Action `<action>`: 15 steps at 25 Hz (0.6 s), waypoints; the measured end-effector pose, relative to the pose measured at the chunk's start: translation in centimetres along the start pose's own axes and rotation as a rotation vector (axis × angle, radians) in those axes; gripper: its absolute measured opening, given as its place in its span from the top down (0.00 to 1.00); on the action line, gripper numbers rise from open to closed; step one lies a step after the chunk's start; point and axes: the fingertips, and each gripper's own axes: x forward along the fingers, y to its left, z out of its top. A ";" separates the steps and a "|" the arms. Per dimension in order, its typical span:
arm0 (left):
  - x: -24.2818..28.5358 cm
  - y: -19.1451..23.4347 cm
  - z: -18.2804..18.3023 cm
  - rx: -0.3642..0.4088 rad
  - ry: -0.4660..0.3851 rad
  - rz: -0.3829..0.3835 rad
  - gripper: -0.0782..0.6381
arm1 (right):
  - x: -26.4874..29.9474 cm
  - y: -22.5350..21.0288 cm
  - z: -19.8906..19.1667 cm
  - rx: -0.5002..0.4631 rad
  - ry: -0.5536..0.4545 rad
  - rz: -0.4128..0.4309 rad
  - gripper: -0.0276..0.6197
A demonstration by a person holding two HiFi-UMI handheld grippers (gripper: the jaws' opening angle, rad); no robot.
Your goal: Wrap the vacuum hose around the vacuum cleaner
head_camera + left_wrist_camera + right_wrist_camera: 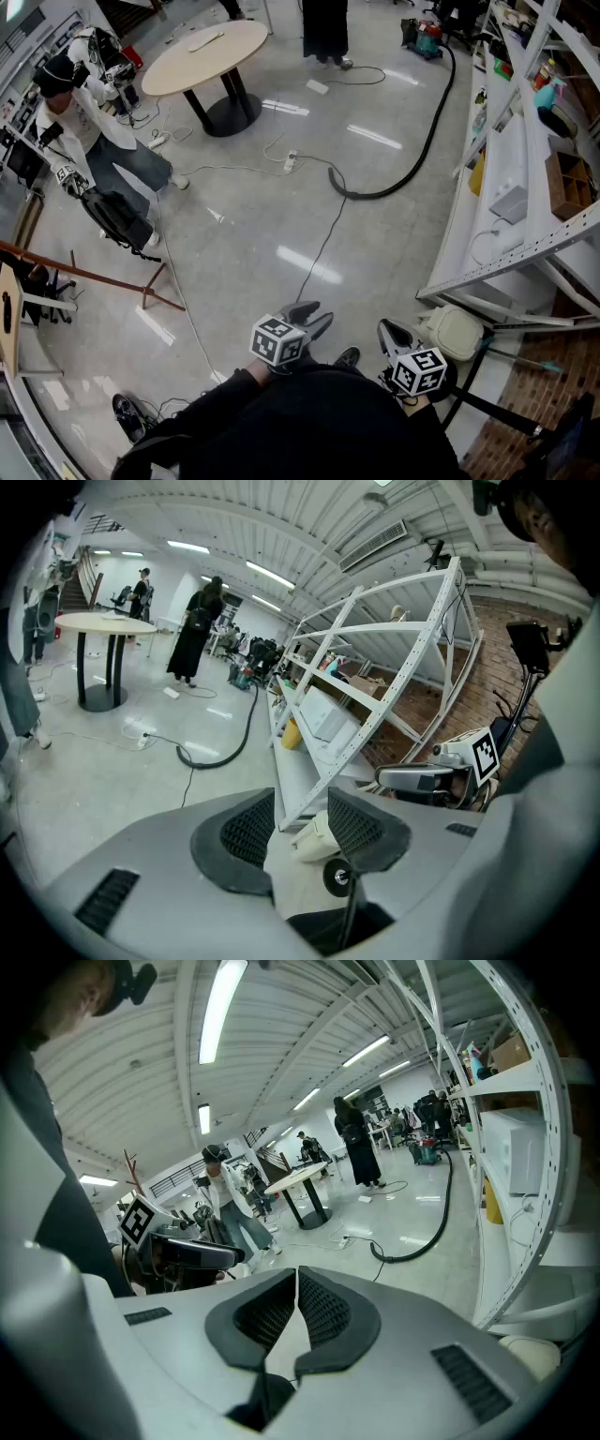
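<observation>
Hose: the black vacuum hose lies flat on the grey floor, not wound round anything.
Hose line: its long line runs beside the shelf rack, from far away toward the person, then bends left like a hook.
Hose ends: one end meets the vacuum cleaner at the far end of the rack. The loose end rests near the white power strip.
Vacuum cleaner: small, red and green-blue, far from both grippers.
Left gripper: jaws spread apart, with nothing pinched. It is held low by the person's body, well apart from the hose.
Right gripper: jaws pressed together, with nothing between them. It is just beside the left one.
Rack: it holds a yellow jug and a brown wooden box with open parts. What is in the box cannot be made out.
Cream tub: on the floor at the foot of the rack, lid closed.
Round table: far off on the left.
</observation>
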 end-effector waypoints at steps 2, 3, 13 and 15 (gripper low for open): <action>0.2 -0.7 -0.1 -0.002 -0.002 0.002 0.63 | -0.7 -0.3 -0.2 -0.002 0.001 0.003 0.92; 0.3 -1.1 -0.2 -0.003 -0.002 0.003 0.63 | -1.1 -0.5 -0.2 -0.002 0.002 0.004 0.92; 0.9 -3.5 -1.6 -0.026 0.000 0.039 0.63 | -3.2 -2.0 -1.7 0.007 -0.004 0.034 0.92; 0.6 -3.6 -2.0 -0.028 -0.001 0.051 0.63 | -3.2 -1.9 -1.7 0.017 -0.021 0.039 0.92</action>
